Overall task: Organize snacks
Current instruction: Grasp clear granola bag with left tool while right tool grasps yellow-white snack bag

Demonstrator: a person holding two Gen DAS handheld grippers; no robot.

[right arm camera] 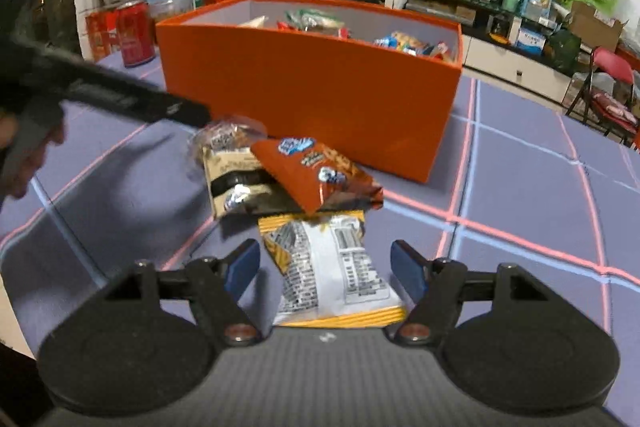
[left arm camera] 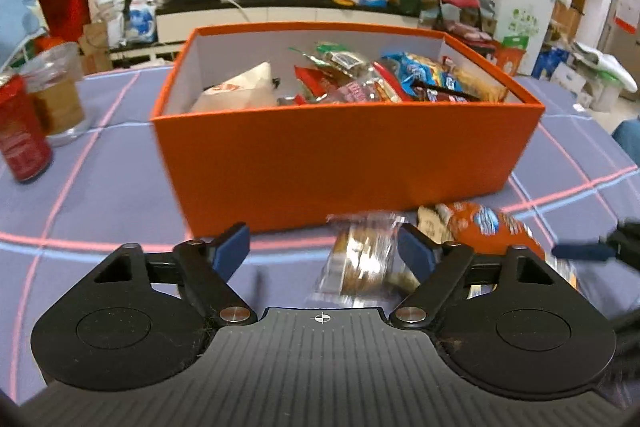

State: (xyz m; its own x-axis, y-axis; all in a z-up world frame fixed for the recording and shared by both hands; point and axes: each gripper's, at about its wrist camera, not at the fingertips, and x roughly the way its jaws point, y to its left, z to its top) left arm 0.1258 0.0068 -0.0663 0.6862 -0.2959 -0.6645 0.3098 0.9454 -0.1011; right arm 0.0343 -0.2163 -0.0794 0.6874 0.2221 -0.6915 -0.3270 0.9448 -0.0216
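An orange box (left arm camera: 344, 147) holding several snack packets stands in the middle of the table. In front of it lies a small pile. In the left wrist view a clear-wrapped snack (left arm camera: 360, 259) lies between the fingers of my left gripper (left arm camera: 322, 243), close to the right finger, and the pads do not press it. An orange packet (left arm camera: 484, 231) lies just right of it. In the right wrist view a yellow-and-white packet (right arm camera: 332, 267) lies between the wide-apart fingers of my right gripper (right arm camera: 324, 259). Beyond it the orange packet (right arm camera: 316, 175) rests on a beige-and-black packet (right arm camera: 236, 179).
A red can (left arm camera: 22, 131) and a clear cup (left arm camera: 56, 91) stand on the left of the table with its purple checked cloth (left arm camera: 100, 187). The far edge gives onto a cluttered room with shelves and a TV stand. A pink folding chair (right arm camera: 608, 79) stands at right.
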